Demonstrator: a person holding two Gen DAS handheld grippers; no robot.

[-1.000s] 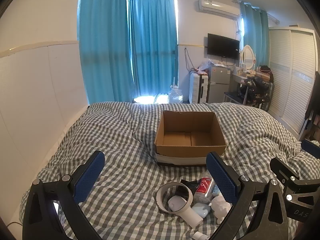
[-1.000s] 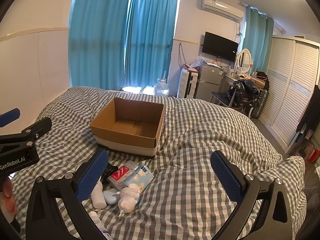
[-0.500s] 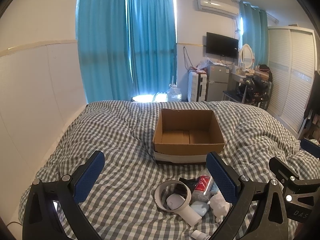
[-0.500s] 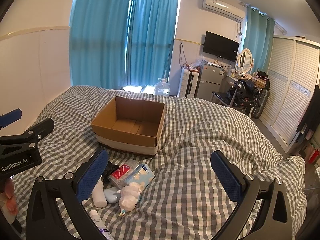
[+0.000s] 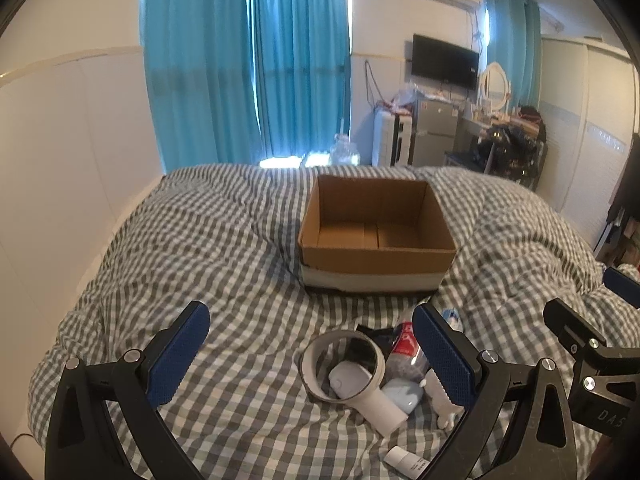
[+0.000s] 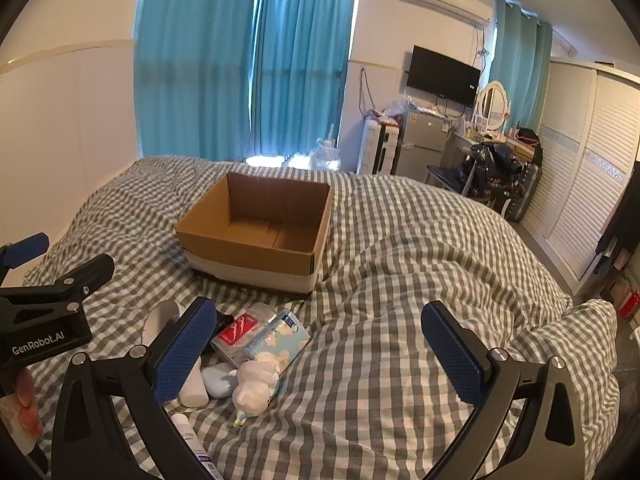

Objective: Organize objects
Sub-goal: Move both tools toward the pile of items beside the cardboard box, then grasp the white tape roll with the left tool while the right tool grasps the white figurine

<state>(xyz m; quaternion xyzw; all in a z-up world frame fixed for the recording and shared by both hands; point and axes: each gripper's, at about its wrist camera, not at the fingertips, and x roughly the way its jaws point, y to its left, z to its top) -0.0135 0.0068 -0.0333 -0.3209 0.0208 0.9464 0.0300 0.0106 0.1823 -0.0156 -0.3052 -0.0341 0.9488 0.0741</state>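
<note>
Both tongs gape wide and hold nothing: the left gripper (image 5: pixel 310 350) hovers over a white ring-topped VR controller (image 5: pixel 352 376), the right gripper (image 6: pixel 320 344) beside it. The small items (a red-labelled packet (image 6: pixel 236 330), a white plush toy (image 6: pixel 256 386)) lie heaped on the grey-and-white checked duvet (image 6: pixel 400 280), just before the open brown cardboard box (image 6: pixel 260 228).

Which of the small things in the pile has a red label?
The clear packet lying behind the blue tissue pack; the other items are white or pale blue.
</note>
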